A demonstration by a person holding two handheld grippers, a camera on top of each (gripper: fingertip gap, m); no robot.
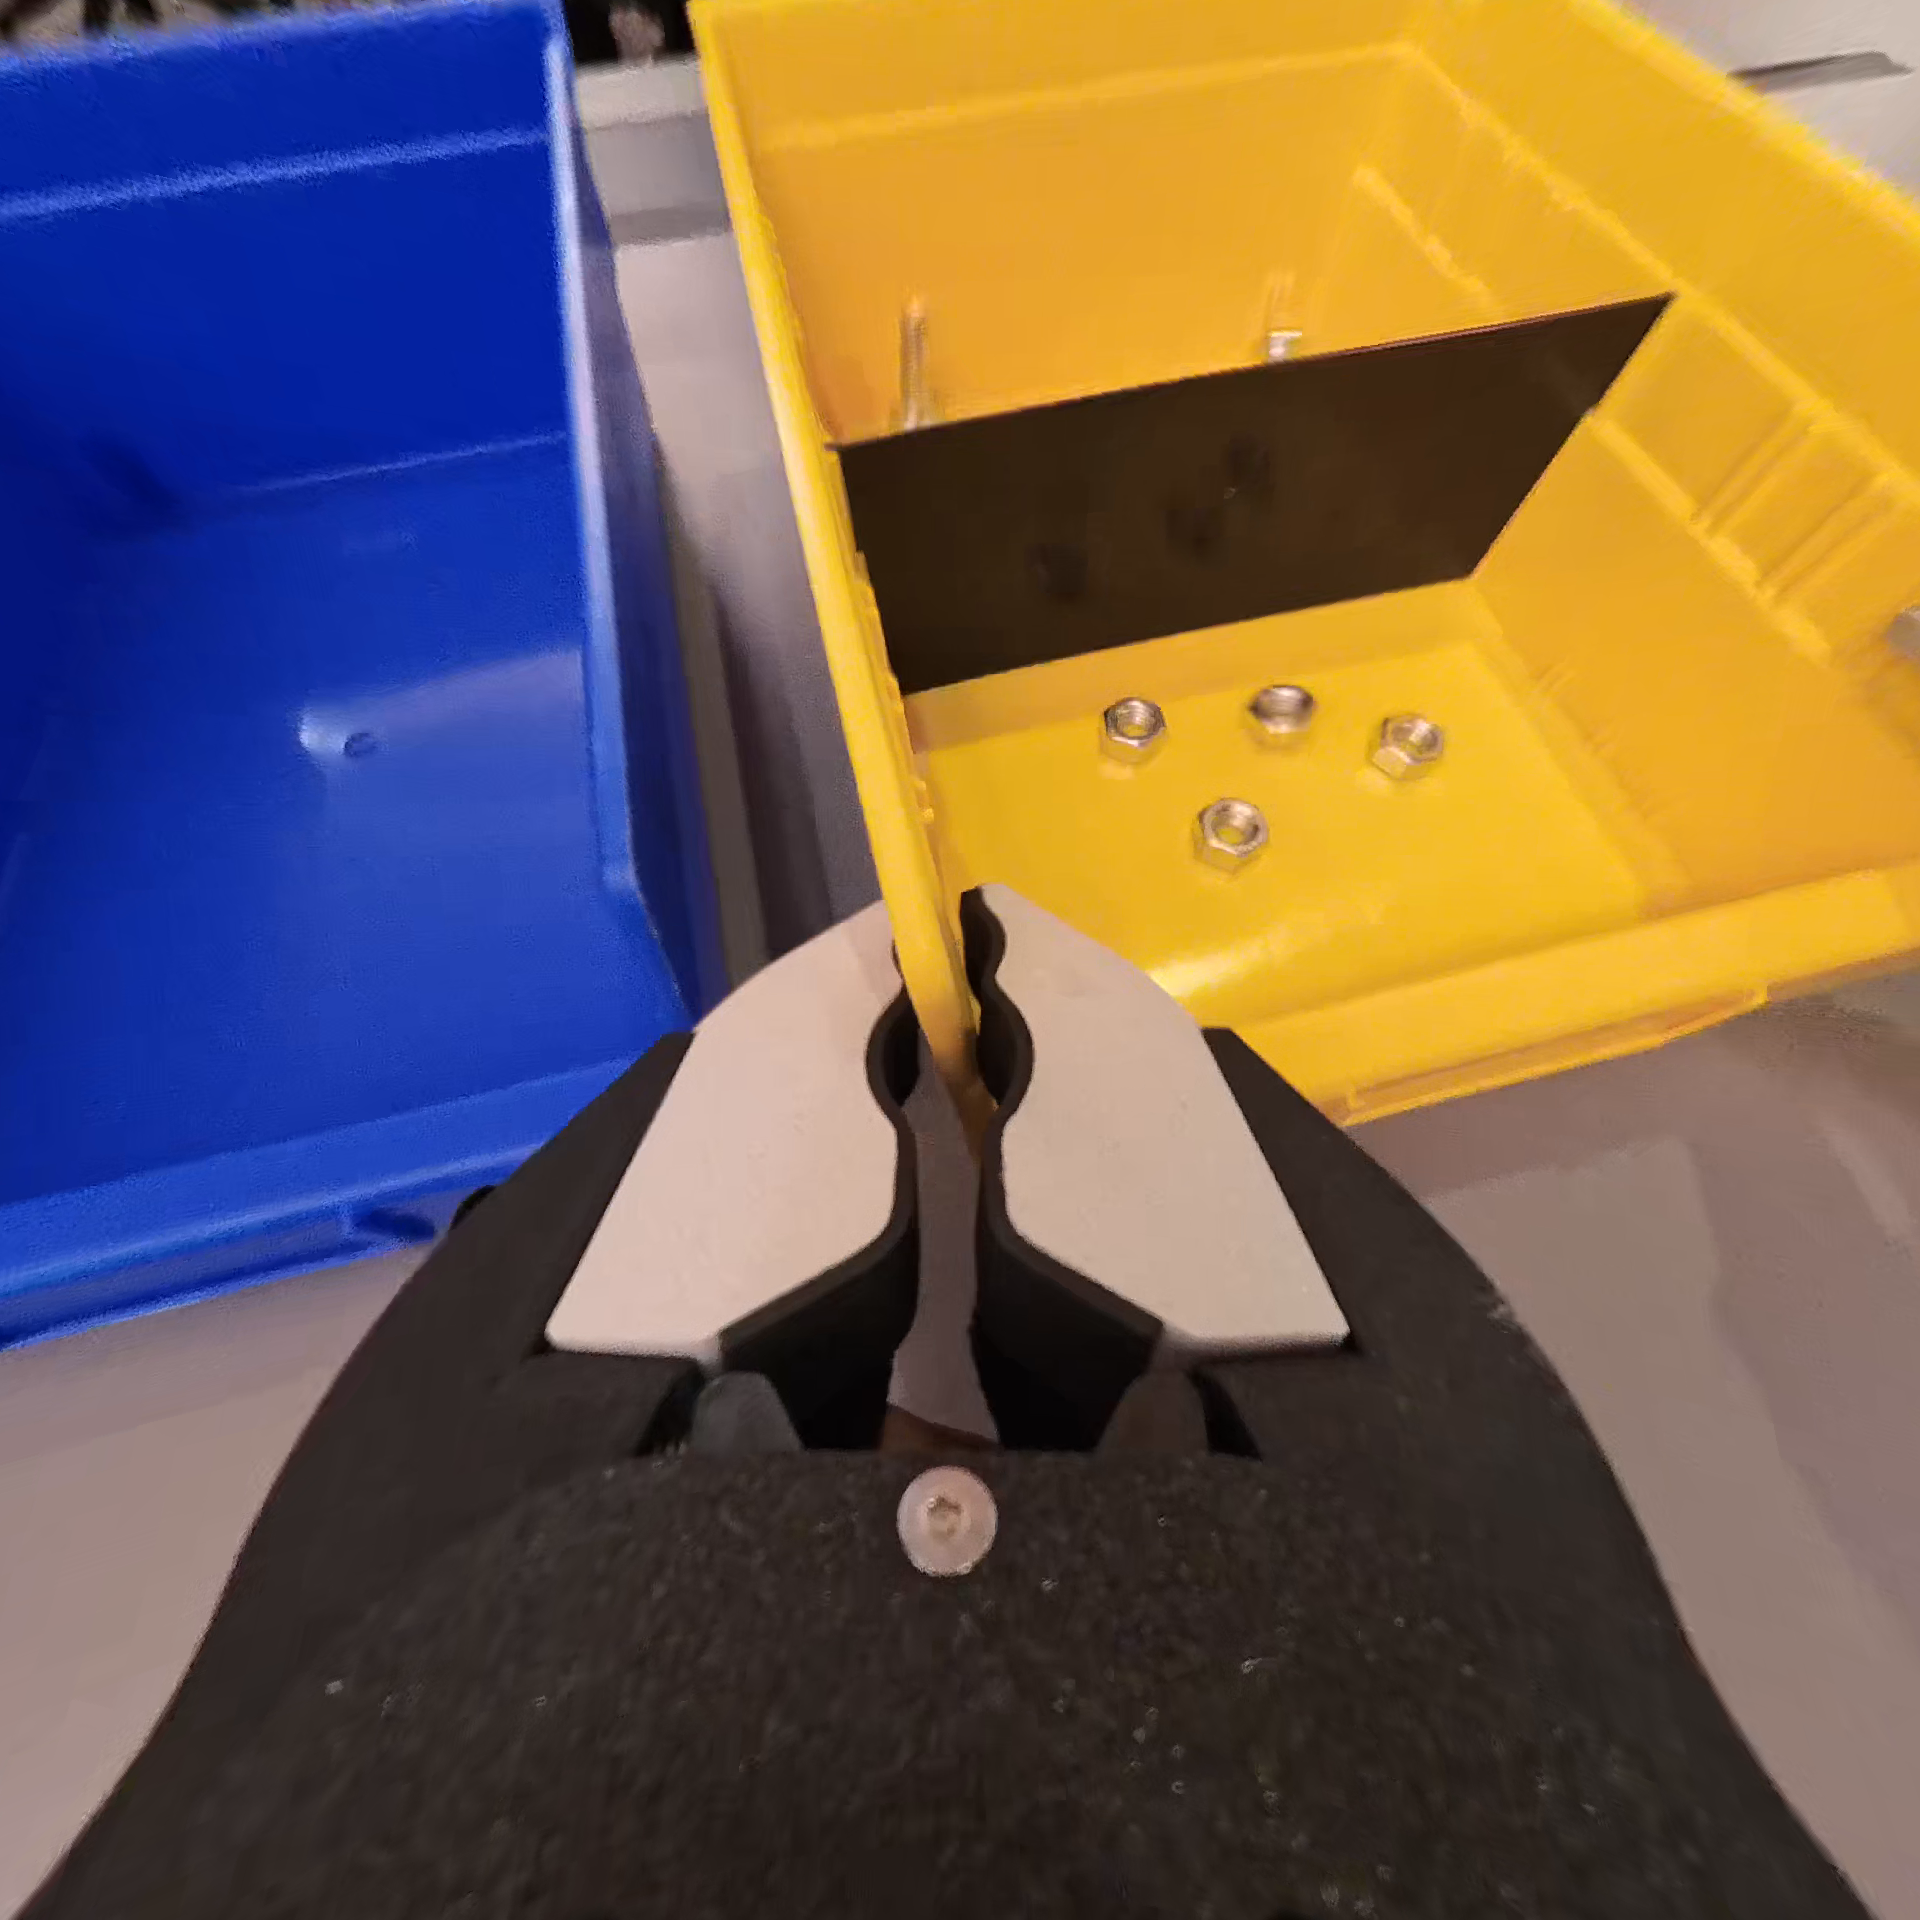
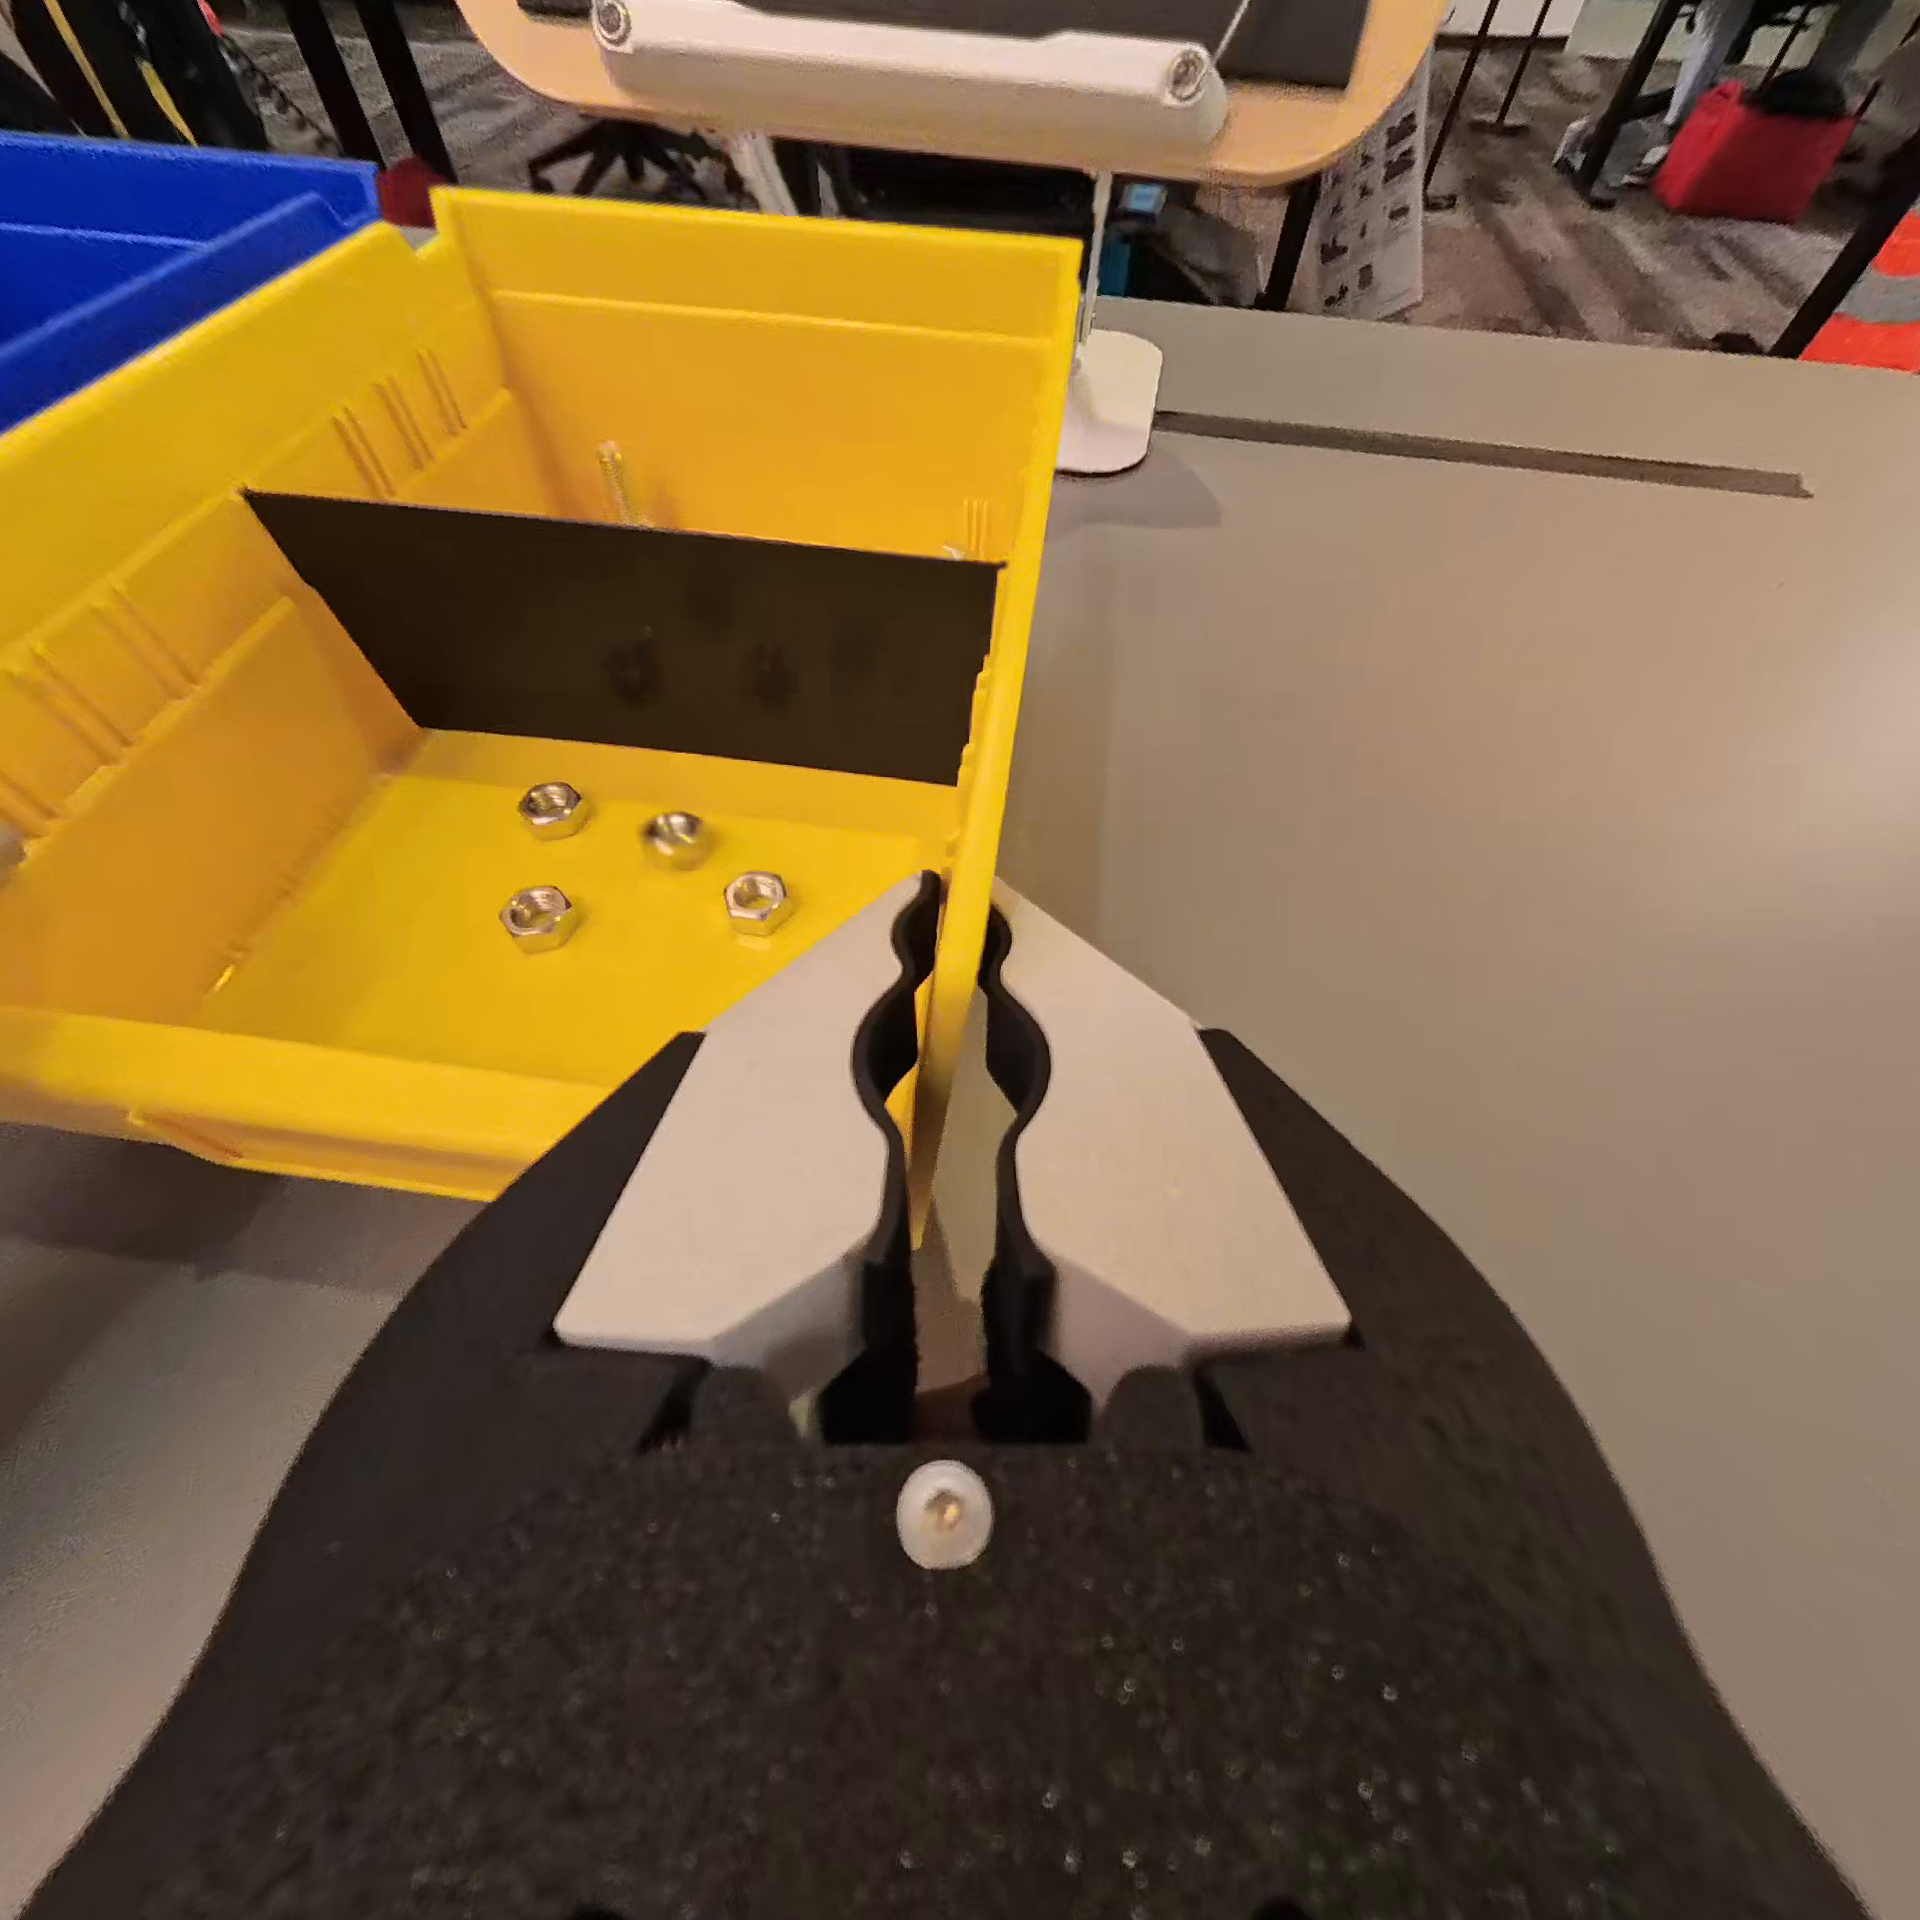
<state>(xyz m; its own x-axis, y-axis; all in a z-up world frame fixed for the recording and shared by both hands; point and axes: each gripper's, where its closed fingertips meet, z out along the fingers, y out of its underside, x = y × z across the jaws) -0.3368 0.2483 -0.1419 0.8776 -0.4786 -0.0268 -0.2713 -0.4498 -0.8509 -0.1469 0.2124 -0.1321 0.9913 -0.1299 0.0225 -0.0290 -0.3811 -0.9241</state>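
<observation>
While clamped on opposite side walls of the yellow bin (image 1: 1558,1049), left gripper (image 1: 940,935) and right gripper (image 2: 961,925) both nearly closed, pads pressing plastic. Four hex nuts (image 1: 1231,831) before black divider (image 1: 1195,520); seemingly bolts (image 1: 914,353) behind. Blue bin (image 1: 312,727) alongside on grey table (image 2: 1455,831).

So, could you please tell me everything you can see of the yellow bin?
The yellow bin is an open-topped tray of glossy plastic with slotted, ribbed side walls, resting on the grey table beside a blue bin. A black divider splits it crosswise. Four hex nuts lie in the near compartment; screws show behind the divider. The left hand-held gripper clamps its left wall and the right hand-held gripper its right wall.
</observation>
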